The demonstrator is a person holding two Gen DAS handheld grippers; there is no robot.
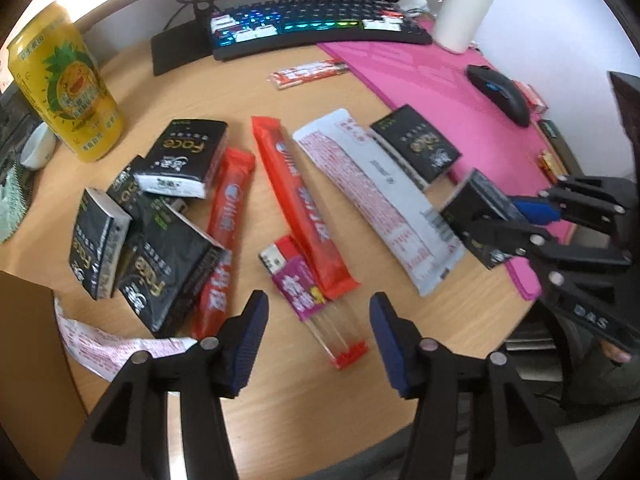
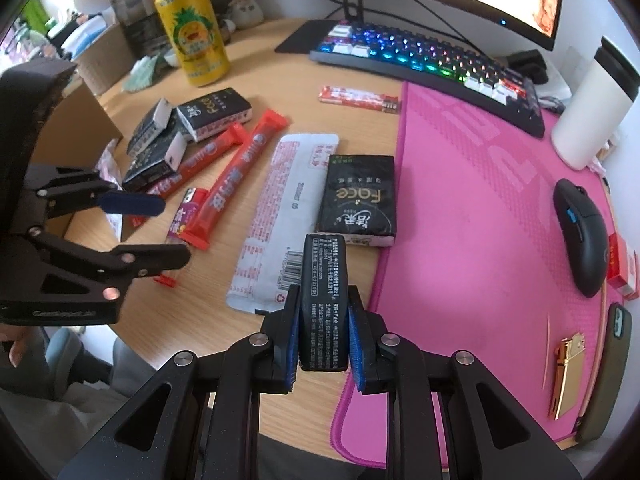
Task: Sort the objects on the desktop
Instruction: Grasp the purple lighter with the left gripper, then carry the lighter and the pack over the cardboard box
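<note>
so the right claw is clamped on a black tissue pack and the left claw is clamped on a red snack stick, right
Not quite. The left claw is open and holds nothing; the left wrist view shows its fingers apart above the desk. The right claw is indeed clamped on a black tissue pack.

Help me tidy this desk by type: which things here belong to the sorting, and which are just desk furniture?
To sort:
- black tissue pack clamped in the right claw
- flat black tissue pack by the pink mat
- black tissue pile
- red stick sachets
- white printed pouch

Lying about:
- yellow pineapple can
- backlit keyboard
- black mouse
- white tumbler
</note>
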